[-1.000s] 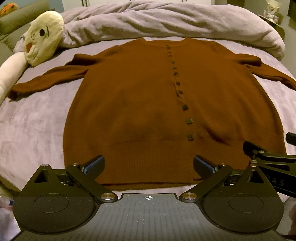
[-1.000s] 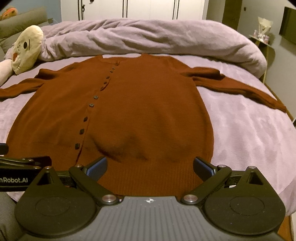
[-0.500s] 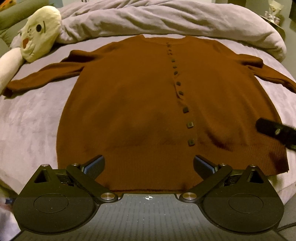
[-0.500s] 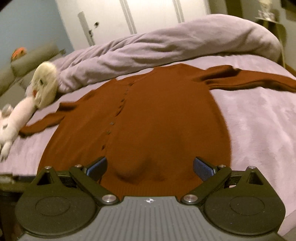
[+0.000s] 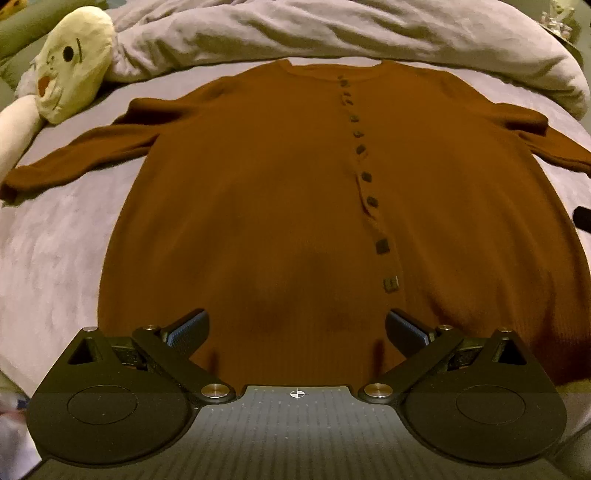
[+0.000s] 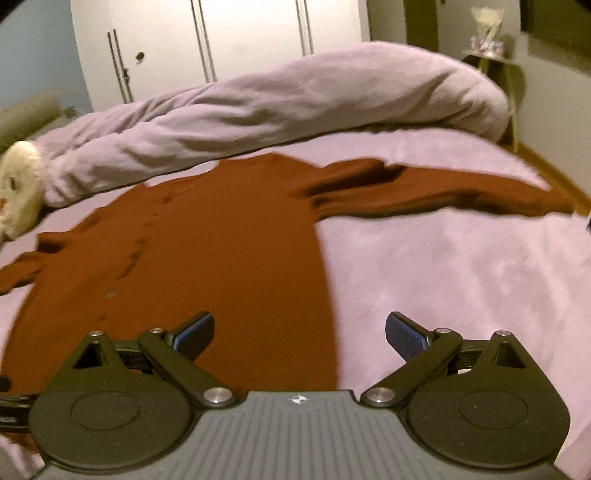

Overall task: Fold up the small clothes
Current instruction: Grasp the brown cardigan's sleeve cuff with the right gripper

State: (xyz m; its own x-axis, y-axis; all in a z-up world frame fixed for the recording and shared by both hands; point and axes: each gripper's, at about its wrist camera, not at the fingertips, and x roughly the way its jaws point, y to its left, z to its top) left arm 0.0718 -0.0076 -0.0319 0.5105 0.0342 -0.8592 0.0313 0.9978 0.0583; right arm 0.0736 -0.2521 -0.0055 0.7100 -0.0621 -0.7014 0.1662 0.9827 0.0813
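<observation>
Brown knit cardigan (image 5: 280, 206) lies flat and buttoned, front up, on the bed (image 5: 48, 258), both sleeves spread out to the sides and the neckline toward the rolled duvet (image 5: 332, 33). Your left claw (image 5: 295, 328) hovers low over the hem, jaws apart, nothing between them. Your right claw (image 6: 299, 328) sits over the cardigan's right side edge, jaws likewise apart and empty, one finger above the knit and the other above bare sheet. Right wrist view is motion-blurred, so exact height over the fabric cannot be read. No fold is made yet, judging from the flat layout. Risks from here: the knit looks soft and loose, so a shallow pinch may take only the top layer and pull the front panel off the back, bunching the button line (image 5: 364, 177). Closing at the edge may also catch the sheet along with the cardigan. The right sleeve (image 6: 443, 192) is already rumpled near the shoulder; folding over it could trap that crease. A plush toy (image 5: 74, 59) lies just beside the left sleeve.
</observation>
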